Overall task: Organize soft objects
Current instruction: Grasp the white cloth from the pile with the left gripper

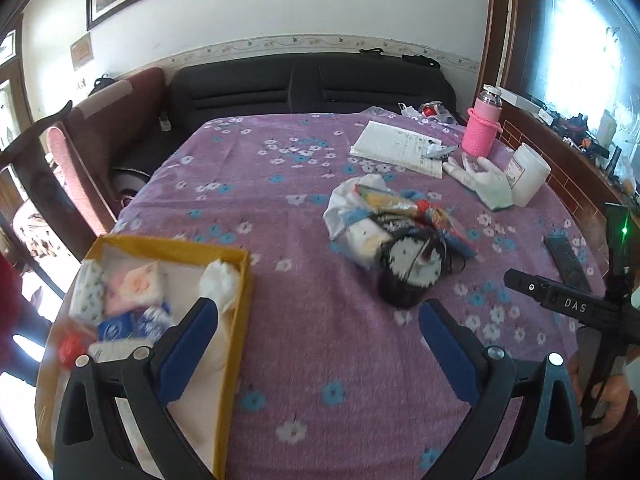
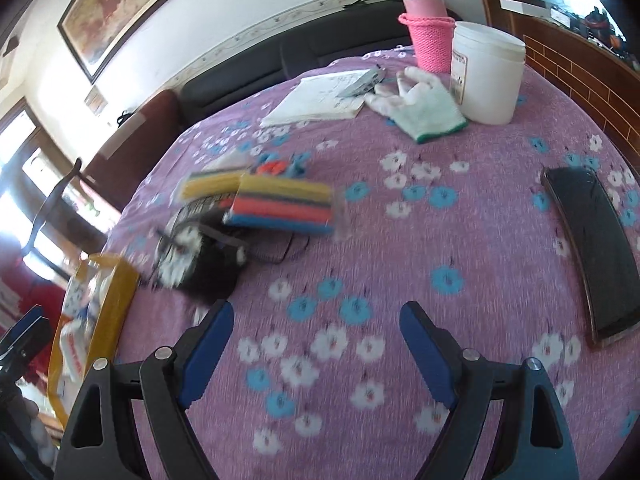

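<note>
Soft pile [image 1: 392, 232] lies untouched; left tool [image 1: 318, 320] and right tool [image 2: 316, 320] gape empty.

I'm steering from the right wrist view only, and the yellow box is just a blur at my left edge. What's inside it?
Observer: The left wrist view looks into the yellow box. It holds a floral pack, a pink pack, a blue pack and a white fluffy item.
Operator: Are the left tongs carrying anything?
Observer: No. The left tongs are open with nothing between them.
</note>
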Demonstrator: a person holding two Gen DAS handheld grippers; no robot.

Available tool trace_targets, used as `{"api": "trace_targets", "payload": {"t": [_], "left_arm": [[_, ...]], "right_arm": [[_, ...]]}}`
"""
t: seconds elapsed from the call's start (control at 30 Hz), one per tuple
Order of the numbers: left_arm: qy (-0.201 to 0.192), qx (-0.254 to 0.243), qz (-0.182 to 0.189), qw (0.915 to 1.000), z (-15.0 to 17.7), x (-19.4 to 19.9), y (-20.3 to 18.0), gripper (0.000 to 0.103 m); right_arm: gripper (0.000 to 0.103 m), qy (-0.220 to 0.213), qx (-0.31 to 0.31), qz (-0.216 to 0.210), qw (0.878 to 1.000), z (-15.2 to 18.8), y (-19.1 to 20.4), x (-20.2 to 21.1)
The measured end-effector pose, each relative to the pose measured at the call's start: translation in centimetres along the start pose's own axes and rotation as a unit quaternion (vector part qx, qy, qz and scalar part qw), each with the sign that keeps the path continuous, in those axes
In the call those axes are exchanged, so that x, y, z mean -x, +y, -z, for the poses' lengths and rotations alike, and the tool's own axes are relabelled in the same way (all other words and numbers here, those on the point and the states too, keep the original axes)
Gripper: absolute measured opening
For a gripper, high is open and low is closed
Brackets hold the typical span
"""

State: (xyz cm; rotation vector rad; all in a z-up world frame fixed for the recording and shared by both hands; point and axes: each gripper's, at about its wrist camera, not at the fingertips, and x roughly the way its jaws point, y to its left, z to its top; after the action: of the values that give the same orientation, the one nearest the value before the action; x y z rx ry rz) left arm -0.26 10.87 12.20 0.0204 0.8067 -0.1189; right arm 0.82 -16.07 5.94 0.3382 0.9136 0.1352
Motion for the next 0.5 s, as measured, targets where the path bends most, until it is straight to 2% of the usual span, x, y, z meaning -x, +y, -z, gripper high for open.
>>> {"api": "trace_targets", "payload": {"t": [0.17,0.33,0.37,0.5], "left_arm": [[0.043,0.052,0.039,0.997,-3.1,-5.0,1.2,0.1],[0.098,0.113,0.093,0.9843,-5.2,-11.0,2.5,0.1],[0.098,0.121,0.103,0.9824,-5.8,-12.0,2.7,0.1],[0.088,0.122,0.099,0.9838,-8.7,-14.6,2.7,0.1]], "right_arm": [[0.088,-0.018,-0.022,-0.006,1.0,-2.6,-0.1,-0.9],[0.088,-0.039,-0.038,-0.02,0.998,-3.4,-1.0,-1.5],[0.088,-0.04,-0.04,-0.022,0.998,-3.3,-1.3,-1.6],[0.088,-0.027,-0.052,-0.014,0.998,-2.9,-2.9,-2.5]]}}
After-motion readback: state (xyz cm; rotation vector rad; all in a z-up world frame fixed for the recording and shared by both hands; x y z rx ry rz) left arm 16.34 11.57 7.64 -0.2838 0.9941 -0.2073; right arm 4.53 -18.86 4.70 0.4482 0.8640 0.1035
